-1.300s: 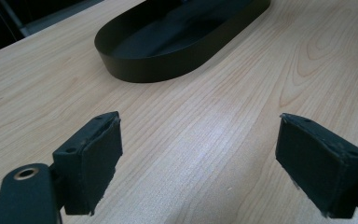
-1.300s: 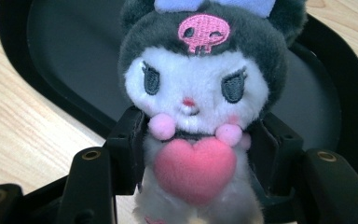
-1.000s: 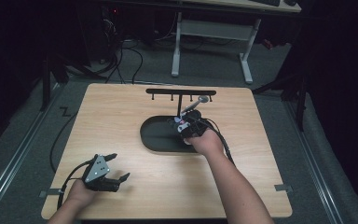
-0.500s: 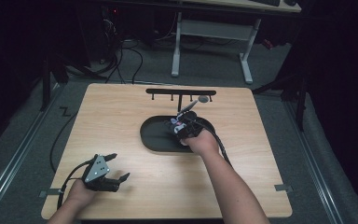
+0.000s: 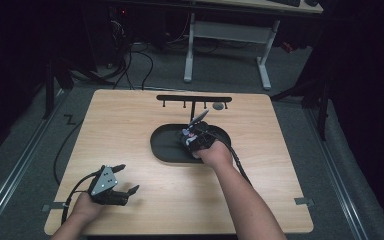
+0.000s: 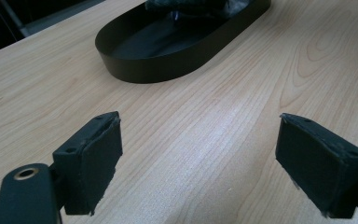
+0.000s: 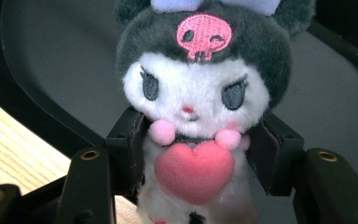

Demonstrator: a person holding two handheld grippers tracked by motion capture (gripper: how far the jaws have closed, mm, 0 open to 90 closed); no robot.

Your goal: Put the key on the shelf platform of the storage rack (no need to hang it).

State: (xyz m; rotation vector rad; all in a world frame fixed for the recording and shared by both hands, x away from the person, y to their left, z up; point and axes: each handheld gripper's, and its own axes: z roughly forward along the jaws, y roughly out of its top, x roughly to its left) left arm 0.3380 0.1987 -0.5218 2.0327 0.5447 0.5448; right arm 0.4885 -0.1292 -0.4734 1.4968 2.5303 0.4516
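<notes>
- We take the black oval tray (image 5: pixel 165 147) on the wooden table (image 5: pixel 130 130) as our landmark.
- The right gripper (image 7: pixel 193 149) is over the right part of the tray, and its jaws are closed on the body of a small plush toy (image 7: pixel 193 88); the pads press the toy from both sides.
- In the right gripper view the toy has a white face, a dark hood with a pink skull, and a pink heart (image 7: pixel 194 170) on its chest. The top of its head, with a lilac bow, is cut off by the upper edge, and its lower body is hidden between the jaws.
- From the high view the toy (image 5: pixel 189 134) is only a small pale spot at the front of the right gripper (image 5: pixel 196 136), so there we cannot tell whether it touches the tray floor.
- The left gripper (image 5: pixel 122 181) rests near the front left corner of the table, well apart from the tray. Its jaws stand wide open with nothing between them; in the left gripper view we see bare wood (image 6: pixel 200 154) between the pads.
- In that same view the tray (image 6: pixel 158 65) is ahead, and its far end is cut off by the upper edge; the dark shape there is too blurred to make out.
- Behind the tray stands a black rack (image 5: pixel 194 99) with small hooks. A small grey round thing (image 5: pixel 218 106) sits under its right end, too small to identify.
</notes>
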